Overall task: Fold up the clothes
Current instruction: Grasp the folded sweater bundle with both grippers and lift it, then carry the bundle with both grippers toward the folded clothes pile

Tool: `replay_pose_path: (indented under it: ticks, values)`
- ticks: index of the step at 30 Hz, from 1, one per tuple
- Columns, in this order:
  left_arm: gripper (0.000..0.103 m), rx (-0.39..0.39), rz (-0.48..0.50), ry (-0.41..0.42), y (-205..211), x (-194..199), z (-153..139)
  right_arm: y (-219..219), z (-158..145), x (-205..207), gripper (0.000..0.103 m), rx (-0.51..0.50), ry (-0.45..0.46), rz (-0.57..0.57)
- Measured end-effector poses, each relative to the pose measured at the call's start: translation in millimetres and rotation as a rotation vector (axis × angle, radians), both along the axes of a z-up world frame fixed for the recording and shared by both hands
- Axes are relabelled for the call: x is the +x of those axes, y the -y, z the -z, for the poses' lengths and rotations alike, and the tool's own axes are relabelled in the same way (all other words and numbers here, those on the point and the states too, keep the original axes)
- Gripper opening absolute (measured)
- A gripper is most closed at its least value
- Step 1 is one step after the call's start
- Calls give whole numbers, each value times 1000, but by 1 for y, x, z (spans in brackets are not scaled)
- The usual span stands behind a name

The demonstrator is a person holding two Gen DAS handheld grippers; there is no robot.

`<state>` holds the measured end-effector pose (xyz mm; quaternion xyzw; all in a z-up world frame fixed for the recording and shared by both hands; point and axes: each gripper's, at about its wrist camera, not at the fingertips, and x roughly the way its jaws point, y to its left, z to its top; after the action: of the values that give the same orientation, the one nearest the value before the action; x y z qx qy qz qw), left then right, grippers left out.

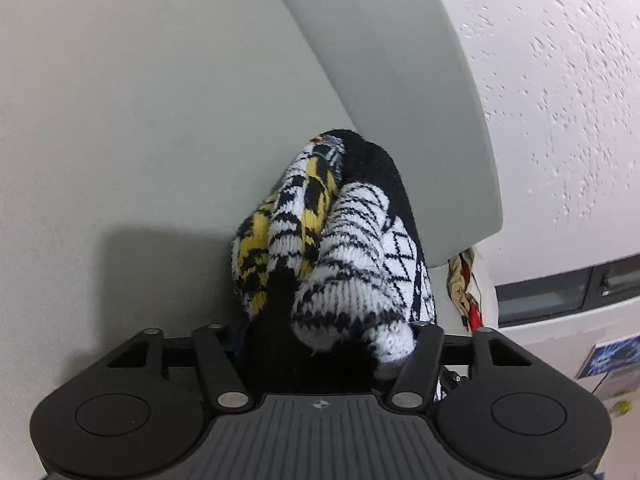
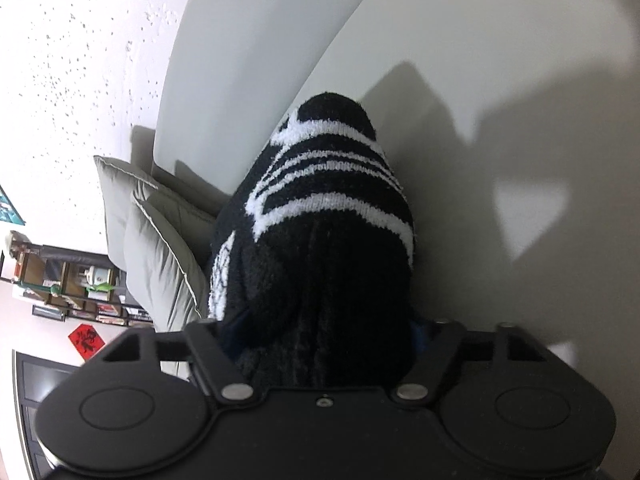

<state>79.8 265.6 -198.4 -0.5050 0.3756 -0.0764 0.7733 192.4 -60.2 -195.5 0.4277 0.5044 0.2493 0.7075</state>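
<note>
The left gripper [image 1: 320, 344] sits at the bottom of the left wrist view. A knitted sweater [image 1: 340, 248] is bunched up right in front of it, in the middle of the frame. The sweater is white with black lines, plus some yellow and black squares on its left side. The wool covers the jaws, so I cannot see them, but the cloth goes down between the 2 black arms and looks pinched there. Behind the sweater is a pale gray surface [image 1: 120, 120] with a dark shadow on it. A bumpy white wall [image 1: 560, 80] fills the upper right.

In the right wrist view, the right gripper [image 2: 324, 344] is at the bottom too. More of the sweater [image 2: 320, 220] (black here, with fuzzy white stripes) rises from between its arms and hides the jaws, and it looks pinched as well. Gray cushions [image 2: 160, 248] lie at the left. A shelf [image 2: 72, 280] with small things stands at the far left, above a red sign [image 2: 86, 340].
</note>
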Motion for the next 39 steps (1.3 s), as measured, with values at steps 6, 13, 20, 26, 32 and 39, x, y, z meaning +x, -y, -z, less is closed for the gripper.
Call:
replay_pose_path:
  ticks: [6,13,20,26,32,39]
  values:
    - [47,12,61,28,21,1,-23,13,-27,-12,61,24,23,39]
    - [47,-21,217,72,95,15,-41,74,-70,-41,60,1,85,132]
    - [47,-78,346,78,209,35,-33,175,-89,-71,60,-83,118,265]
    - [47,-76,464,88,330,49,-33,272,-90,-69,60,-145,171,325]
    - [47,20,597,178,447,80,-61,359,-91,-69,59,-122,259,418]
    - [50,156,742,243,526,102,-75,443,-56,-95,65,-11,343,612]
